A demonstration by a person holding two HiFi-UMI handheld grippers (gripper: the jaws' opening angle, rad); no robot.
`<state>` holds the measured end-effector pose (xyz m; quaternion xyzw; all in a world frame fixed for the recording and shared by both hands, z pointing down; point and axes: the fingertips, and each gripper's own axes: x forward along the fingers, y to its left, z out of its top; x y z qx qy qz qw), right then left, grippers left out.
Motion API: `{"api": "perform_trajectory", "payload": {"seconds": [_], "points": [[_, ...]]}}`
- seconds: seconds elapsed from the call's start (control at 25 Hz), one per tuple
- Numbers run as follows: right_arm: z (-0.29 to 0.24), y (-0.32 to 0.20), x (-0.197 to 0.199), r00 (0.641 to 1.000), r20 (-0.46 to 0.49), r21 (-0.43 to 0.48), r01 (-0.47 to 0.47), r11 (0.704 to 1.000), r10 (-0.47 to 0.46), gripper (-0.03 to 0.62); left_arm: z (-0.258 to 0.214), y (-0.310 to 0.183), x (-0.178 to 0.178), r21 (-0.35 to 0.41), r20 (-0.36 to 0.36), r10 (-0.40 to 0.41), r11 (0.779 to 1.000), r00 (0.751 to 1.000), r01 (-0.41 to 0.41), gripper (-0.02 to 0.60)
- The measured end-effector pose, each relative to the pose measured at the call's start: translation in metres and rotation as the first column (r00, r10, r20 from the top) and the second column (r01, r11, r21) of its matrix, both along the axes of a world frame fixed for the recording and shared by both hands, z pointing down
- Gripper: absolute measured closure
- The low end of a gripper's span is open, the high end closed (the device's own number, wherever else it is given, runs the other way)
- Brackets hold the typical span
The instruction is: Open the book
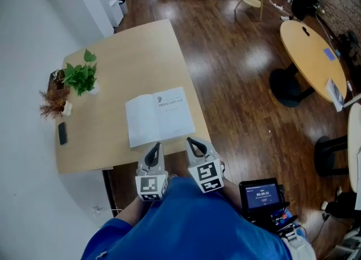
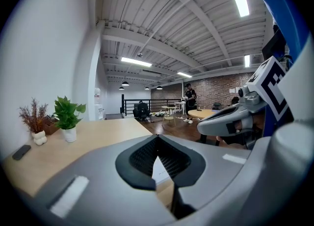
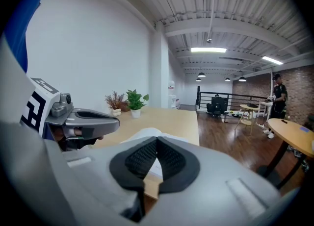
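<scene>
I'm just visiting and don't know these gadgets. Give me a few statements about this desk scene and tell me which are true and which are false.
1. The book lies open on the table. True.
2. Both grippers are clamping pages. False: the left gripper and the right gripper have their jaws together with nothing between them.
3. A green potted plant stands near the wall side of the table. True.
4. The dark flat object lies on the book. False: it lies by the table's left edge, apart from the book.
</scene>
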<state>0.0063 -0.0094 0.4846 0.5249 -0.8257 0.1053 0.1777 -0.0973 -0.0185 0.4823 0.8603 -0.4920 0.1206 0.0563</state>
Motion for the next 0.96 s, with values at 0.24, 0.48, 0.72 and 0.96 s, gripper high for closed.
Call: {"api": "perform_trajectory", "payload": {"seconds": [0.24,0.48,0.72,0.96], "points": [[-0.001,-0.001,-0.001,1.000,0.003,0.000,0.002,1.000,-0.002,0.591,-0.005,0.000,0.002,-0.003,-0.006,-0.003,1.000,1.000,0.003,0.574],[-0.002,-0.003,-0.005,1.000,0.002,-0.002,0.008,1.000,-0.008,0.591,-0.007,0.001,0.001,-0.004,-0.011,-0.006,1.000,1.000,0.006,0.574],[0.000,-0.008,-0.009,1.000,0.005,-0.003,0.012,1.000,-0.012,0.591,-0.002,-0.002,-0.005,-0.029,0.005,-0.013,1.000,1.000,0.013,0.574],[0.006,-0.011,-0.012,1.000,0.003,-0.012,0.012,1.000,-0.012,0.591,-0.002,-0.007,-0.005,-0.012,-0.004,0.001,1.000,1.000,-0.001,0.574]]}}
